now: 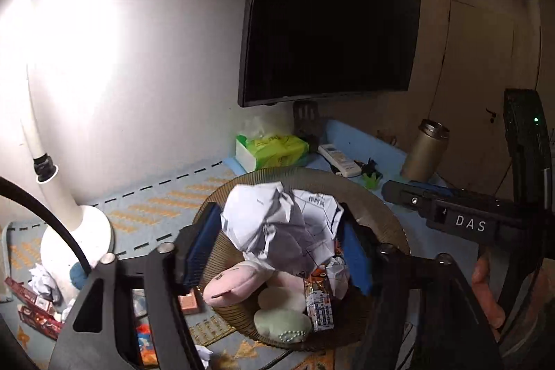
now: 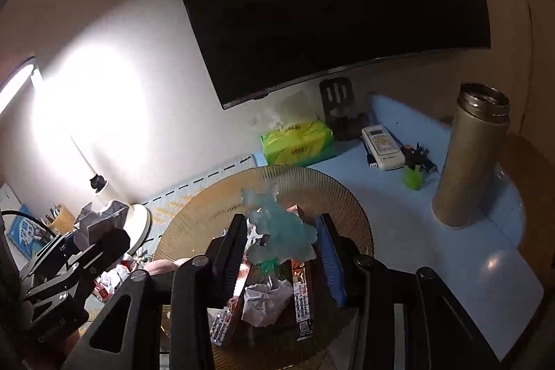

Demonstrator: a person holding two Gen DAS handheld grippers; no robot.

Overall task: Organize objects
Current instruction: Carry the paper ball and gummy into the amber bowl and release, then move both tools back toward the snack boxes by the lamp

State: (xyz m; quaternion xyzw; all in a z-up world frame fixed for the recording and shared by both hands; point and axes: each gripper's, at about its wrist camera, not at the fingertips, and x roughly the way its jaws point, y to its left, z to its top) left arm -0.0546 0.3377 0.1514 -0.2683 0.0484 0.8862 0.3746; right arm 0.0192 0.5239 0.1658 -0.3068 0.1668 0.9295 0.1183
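surface: table (image 2: 399, 196) with blue mat | on it: ribbed dish (image 2: 329, 186) mid; tissue pack (image 2: 298, 141), remote (image 2: 383, 146), flask (image 2: 468, 162) far edge; lamp base (image 1: 76, 241) left

A white crumpled paper (image 1: 277, 224) printed with thin black lines sits over an amber ribbed plate (image 2: 333, 193). The tissue pack (image 2: 298, 143) is bright green and yellow; the flask (image 2: 468, 158) is matte gold with a steel rim. The mat (image 1: 156, 207) is pale blue with orange stripes and black dashes.
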